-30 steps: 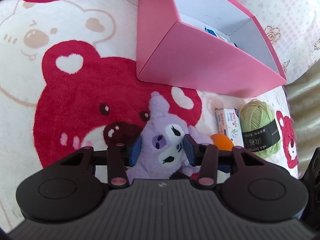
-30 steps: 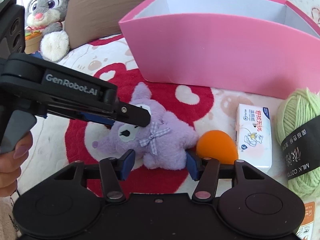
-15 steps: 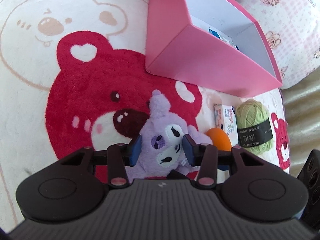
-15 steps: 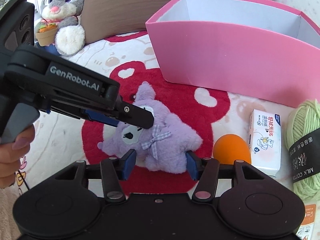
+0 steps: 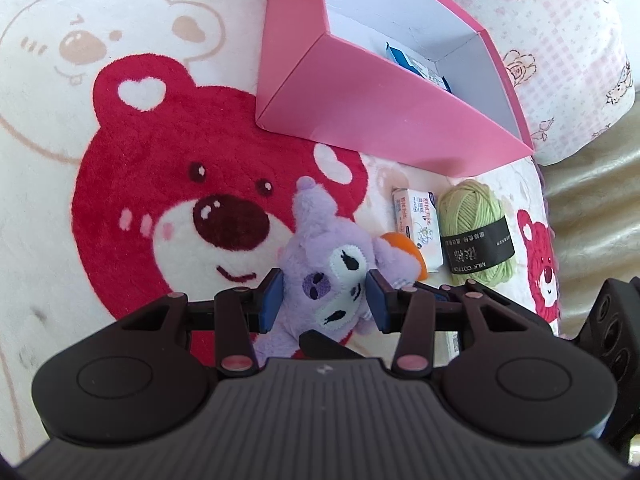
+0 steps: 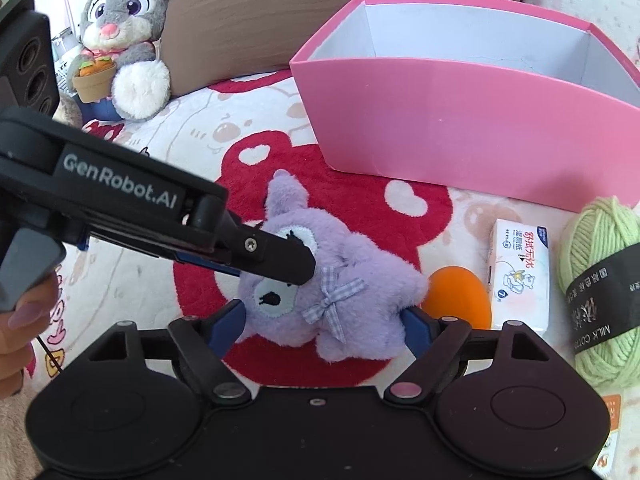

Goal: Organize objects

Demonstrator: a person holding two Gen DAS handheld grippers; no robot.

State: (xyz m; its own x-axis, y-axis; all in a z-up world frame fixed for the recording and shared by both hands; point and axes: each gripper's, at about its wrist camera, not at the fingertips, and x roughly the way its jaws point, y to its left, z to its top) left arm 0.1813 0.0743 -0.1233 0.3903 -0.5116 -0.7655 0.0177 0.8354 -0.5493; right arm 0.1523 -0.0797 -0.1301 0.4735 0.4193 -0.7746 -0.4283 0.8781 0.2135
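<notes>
A: Plush (image 5: pixel 320 276) sits clamped in left tongs (image 5: pixel 324 300); right tongs (image 6: pixel 320 324) are opening around it, pads clear.

B: Box (image 5: pixel 360 120) beyond (one packet inside); yarn (image 5: pixel 476 236), tissues (image 5: pixel 418 224), orange ball (image 6: pixel 458 296) remain rightward.

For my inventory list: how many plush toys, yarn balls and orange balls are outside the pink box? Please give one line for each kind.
Plush toys: 2, purple plush and grey rabbit
Yarn balls: 1, green yarn
Orange balls: 1, orange ball
Total: 4
</notes>
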